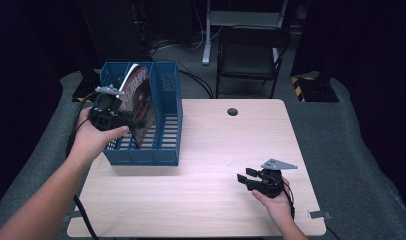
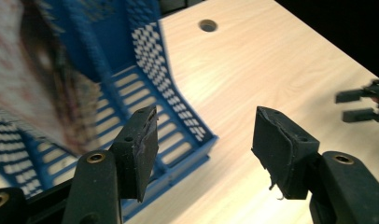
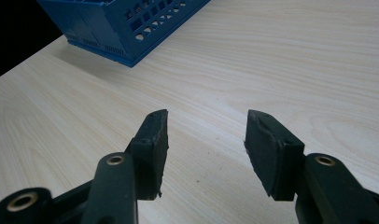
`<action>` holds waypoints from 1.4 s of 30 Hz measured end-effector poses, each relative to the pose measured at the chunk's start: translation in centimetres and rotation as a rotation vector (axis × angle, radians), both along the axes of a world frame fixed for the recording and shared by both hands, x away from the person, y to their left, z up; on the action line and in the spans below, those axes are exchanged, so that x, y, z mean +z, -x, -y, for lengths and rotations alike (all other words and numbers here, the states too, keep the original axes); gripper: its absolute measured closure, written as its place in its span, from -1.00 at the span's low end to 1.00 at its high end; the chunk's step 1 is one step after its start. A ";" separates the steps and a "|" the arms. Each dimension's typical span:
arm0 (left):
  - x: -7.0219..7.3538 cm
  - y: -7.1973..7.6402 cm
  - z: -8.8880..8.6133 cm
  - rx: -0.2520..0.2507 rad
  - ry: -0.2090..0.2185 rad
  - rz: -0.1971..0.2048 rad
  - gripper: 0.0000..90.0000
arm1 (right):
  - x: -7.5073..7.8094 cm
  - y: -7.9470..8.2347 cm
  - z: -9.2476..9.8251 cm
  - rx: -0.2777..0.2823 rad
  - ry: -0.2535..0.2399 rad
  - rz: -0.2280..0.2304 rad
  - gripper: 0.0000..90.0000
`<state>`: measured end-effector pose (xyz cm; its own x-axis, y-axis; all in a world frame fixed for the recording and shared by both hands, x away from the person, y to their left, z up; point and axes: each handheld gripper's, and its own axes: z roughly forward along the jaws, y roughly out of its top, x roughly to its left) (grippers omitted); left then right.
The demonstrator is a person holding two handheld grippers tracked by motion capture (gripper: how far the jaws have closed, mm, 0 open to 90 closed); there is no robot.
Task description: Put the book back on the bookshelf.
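Nearest, right gripper (image 1: 247, 177) is resting low over the wooden table (image 1: 216, 150) at its near right, jaws standing apart with nothing between them; its own view is showing bare tabletop between the pads. Farther left, left gripper (image 1: 139, 121) is hovering at the blue file rack (image 1: 163, 150), jaws apart and gripping nothing. Left gripper view is catching a blurred magazine (image 2: 33, 79) standing tilted inside the rack's compartment; high view is showing it leaning in the middle slot.

Bare wooden table (image 1: 206, 200) with a round cable hole (image 1: 232, 111); black folding chair (image 1: 251, 55) behind.
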<state>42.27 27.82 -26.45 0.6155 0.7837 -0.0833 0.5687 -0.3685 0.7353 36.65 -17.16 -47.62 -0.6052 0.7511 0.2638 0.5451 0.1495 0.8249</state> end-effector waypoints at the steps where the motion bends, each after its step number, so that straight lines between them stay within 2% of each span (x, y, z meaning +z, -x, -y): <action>1: -0.2 0.2 0.3 -0.015 0.004 -0.001 -0.10 | 0.0 0.0 0.0 0.000 0.000 0.000 0.09; 6: -1.3 1.1 1.6 -0.074 0.004 -0.014 -0.10 | 0.1 0.1 -0.1 -0.001 0.004 -0.003 0.09; 13: -2.9 1.5 2.7 -0.115 0.010 -0.025 -0.10 | 0.2 0.2 -0.1 -0.001 0.004 0.002 0.09; 16: -3.9 1.7 3.1 -0.123 0.000 -0.016 -0.10 | 0.3 0.2 -0.1 0.000 0.010 0.006 0.08; 19: -5.4 2.1 3.6 -0.132 0.009 -0.022 -0.10 | 0.4 0.3 -0.2 0.000 0.012 0.008 0.07; 25: -8.5 3.1 4.8 -0.168 -0.025 -0.021 -0.10 | 0.3 0.3 -0.3 0.007 0.022 0.010 0.06; 27: -9.3 3.5 5.2 -0.163 -0.019 -0.015 -0.10 | 0.4 0.4 -0.3 0.007 0.025 0.009 0.06; 33: -11.9 4.3 6.3 -0.191 -0.017 -0.022 -0.10 | 0.4 0.4 -0.2 -0.004 0.023 0.009 0.06; 35: -12.5 4.7 6.6 -0.199 -0.029 -0.022 -0.10 | 0.4 0.4 -0.1 -0.001 0.026 0.011 0.06; 39: -14.1 5.3 7.0 -0.206 0.002 -0.033 -0.10 | 0.4 0.5 -0.1 -0.007 0.021 0.009 0.06; 42: -15.5 5.6 7.0 -0.190 0.021 -0.048 -0.10 | 0.4 0.5 0.0 -0.003 0.020 0.011 0.06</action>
